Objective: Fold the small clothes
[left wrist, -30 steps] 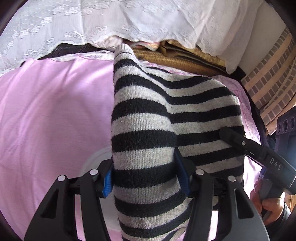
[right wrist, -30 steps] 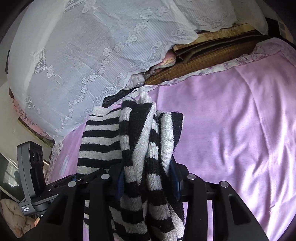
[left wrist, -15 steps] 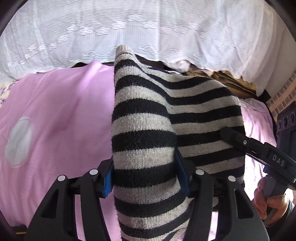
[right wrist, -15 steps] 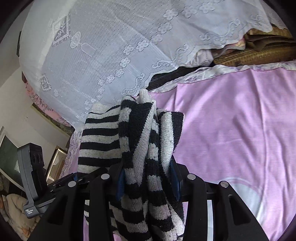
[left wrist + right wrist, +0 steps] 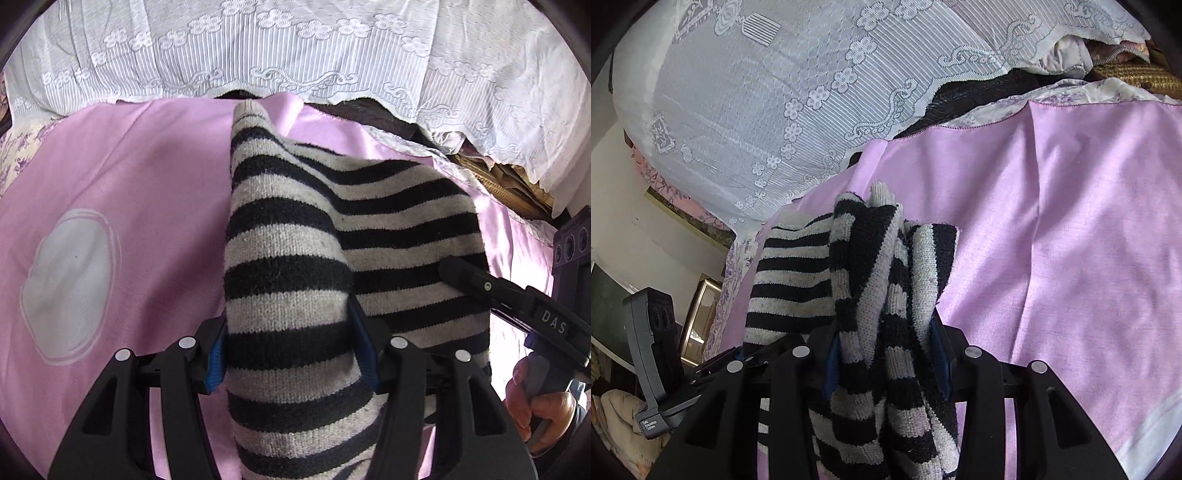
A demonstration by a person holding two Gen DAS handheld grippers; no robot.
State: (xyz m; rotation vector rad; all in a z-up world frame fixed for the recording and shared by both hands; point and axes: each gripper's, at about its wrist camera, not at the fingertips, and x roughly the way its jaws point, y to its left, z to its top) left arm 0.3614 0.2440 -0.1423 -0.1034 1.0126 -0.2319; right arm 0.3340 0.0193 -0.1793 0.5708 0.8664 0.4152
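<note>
A black-and-grey striped knit garment [image 5: 288, 258] is held up above a pink bedsheet [image 5: 147, 177]. My left gripper [image 5: 291, 350] is shut on a thick fold of it, blue pads pressing both sides. My right gripper [image 5: 886, 358] is shut on a bunched edge of the same striped garment [image 5: 871, 273], which stretches between the two. The right gripper's finger [image 5: 480, 288] shows at the right of the left wrist view, with a hand [image 5: 543, 413] on its handle. The left gripper's body [image 5: 653, 354] shows at the left of the right wrist view.
A white lace cover [image 5: 295, 48] drapes over a pile along the far side of the bed. A white round patch [image 5: 70, 284] marks the pink sheet [image 5: 1071, 221] at the left. Woven mats [image 5: 1137, 74] and bedding lie under the lace at the right.
Both grippers have carried the striped garment sideways along the bed. The brick-patterned wall at right left the view, the lace cover now fills the top, and the white patch came out from under the garment.
</note>
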